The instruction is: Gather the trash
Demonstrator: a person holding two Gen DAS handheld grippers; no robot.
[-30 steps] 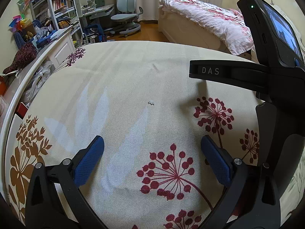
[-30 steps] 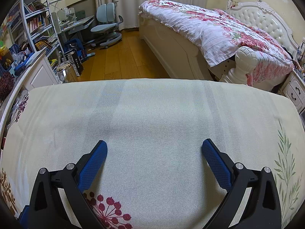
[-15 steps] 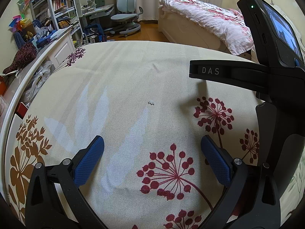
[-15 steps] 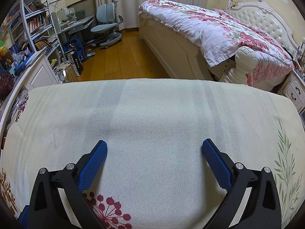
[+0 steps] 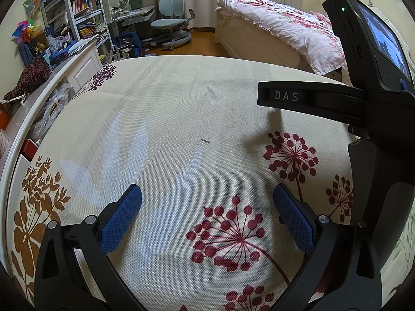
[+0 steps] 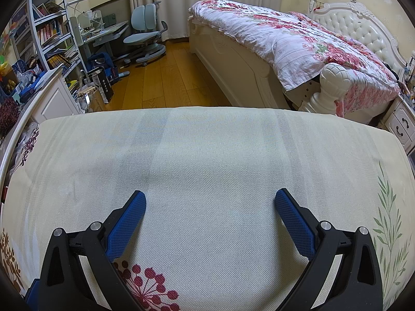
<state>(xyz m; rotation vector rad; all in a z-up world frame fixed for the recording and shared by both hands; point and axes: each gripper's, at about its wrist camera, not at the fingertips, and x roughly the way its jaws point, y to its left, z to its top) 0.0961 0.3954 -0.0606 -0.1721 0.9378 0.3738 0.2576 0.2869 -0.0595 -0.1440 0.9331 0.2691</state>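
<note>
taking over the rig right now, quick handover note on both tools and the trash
Left tool: open, empty, over the cream floral-print cloth surface.
Right tool: open, empty, over a bare stretch of the same cloth.
Trash: one tiny pale grey crumb lies on the cloth ahead of the left tool, untouched. No other litter and no bin are visible in either view.
Done: nothing is held.
Left: probably bring the left tool forward to pinch the crumb, then find somewhere to drop it.
</note>
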